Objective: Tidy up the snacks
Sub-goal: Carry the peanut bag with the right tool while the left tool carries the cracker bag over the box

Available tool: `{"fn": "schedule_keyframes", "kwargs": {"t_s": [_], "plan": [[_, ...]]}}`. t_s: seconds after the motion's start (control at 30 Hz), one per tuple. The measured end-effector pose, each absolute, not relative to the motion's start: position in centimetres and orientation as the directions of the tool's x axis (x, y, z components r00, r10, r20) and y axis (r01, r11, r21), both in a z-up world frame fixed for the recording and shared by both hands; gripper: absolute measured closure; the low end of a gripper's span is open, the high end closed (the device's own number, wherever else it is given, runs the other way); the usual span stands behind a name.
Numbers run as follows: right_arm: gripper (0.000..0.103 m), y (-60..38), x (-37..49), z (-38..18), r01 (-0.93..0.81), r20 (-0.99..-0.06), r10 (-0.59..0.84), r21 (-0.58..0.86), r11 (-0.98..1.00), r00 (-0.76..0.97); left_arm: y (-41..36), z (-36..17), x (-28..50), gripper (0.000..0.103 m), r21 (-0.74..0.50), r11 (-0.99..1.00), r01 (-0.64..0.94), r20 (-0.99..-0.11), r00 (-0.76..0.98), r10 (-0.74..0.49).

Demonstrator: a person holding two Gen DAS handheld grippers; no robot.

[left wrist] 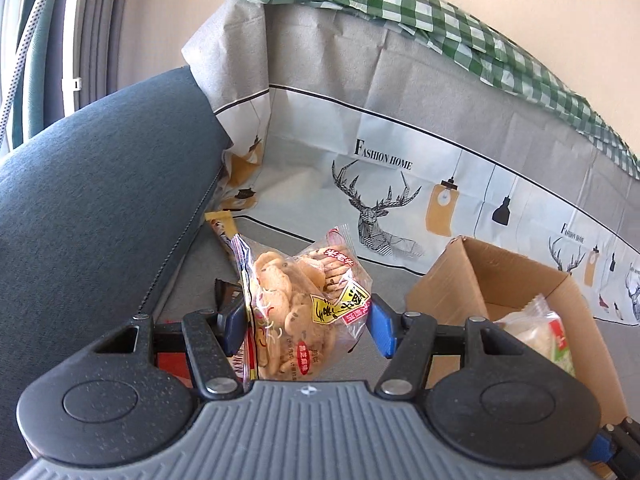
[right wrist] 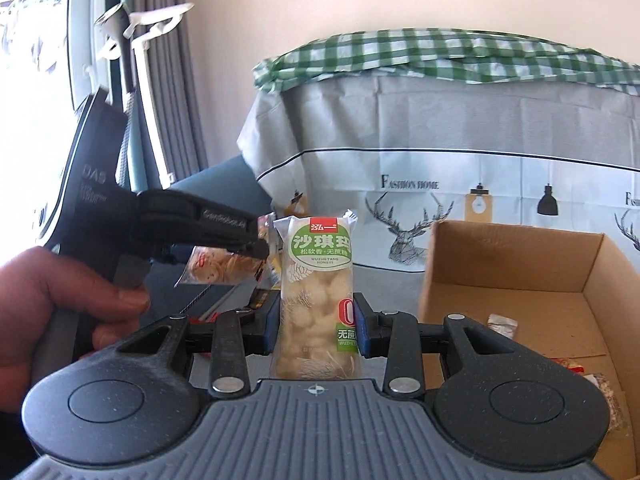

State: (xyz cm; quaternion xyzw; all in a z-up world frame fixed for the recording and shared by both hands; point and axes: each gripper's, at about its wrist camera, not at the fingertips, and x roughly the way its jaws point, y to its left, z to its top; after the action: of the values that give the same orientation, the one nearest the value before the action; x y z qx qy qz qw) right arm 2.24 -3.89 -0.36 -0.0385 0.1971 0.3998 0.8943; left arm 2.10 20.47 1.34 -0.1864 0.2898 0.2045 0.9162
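My left gripper [left wrist: 306,320] is shut on a clear bag of small round crackers [left wrist: 296,312] with a yellow and red label, held above the sofa seat. The same gripper [right wrist: 256,246] and cracker bag [right wrist: 218,266] show at the left of the right wrist view. My right gripper [right wrist: 316,322] is shut on an upright white-and-green sachima pack [right wrist: 318,288], just left of the open cardboard box [right wrist: 508,272]. In the left wrist view that pack [left wrist: 540,328] shows beside the box [left wrist: 472,280].
The box holds small wrapped snacks [right wrist: 502,322] on its floor. More snack packets [left wrist: 222,226] lie on the grey sofa seat by the dark blue armrest [left wrist: 100,208]. A deer-print cover [left wrist: 400,184] and green checked cloth [left wrist: 400,4] drape the sofa back.
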Motion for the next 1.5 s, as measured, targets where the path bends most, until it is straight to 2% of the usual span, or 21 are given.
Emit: {"fn": "schedule_keyframes", "kwargs": {"t_s": [0.57, 0.83, 1.17, 1.5], "plan": [[0.065, -9.5, 5.5, 0.1, -0.633, -0.376, 0.625, 0.121, 0.765, 0.684, 16.5, 1.4, 5.1, 0.037, -0.257, 0.887, -0.383, -0.579, 0.796, 0.175], [0.065, -12.5, 7.2, -0.1, -0.543, -0.374, 0.563, 0.168, 0.823, 0.737, 13.4, 1.9, 5.9, 0.037, -0.253, 0.921, -0.296, -0.526, 0.841, 0.126], [0.065, -15.7, 9.0, -0.4, -0.38, -0.372, 0.419, 0.177, 0.908, 0.828, 9.0, 2.9, 6.1, 0.037, -0.228, 0.96, -0.16, -0.423, 0.905, 0.05], [0.065, -17.8, 10.2, -0.9, -0.277, -0.389, 0.328, 0.182, 0.944, 0.861, 4.7, 2.6, 7.0, 0.037, -0.206, 0.977, -0.05, -0.396, 0.918, -0.036]]}}
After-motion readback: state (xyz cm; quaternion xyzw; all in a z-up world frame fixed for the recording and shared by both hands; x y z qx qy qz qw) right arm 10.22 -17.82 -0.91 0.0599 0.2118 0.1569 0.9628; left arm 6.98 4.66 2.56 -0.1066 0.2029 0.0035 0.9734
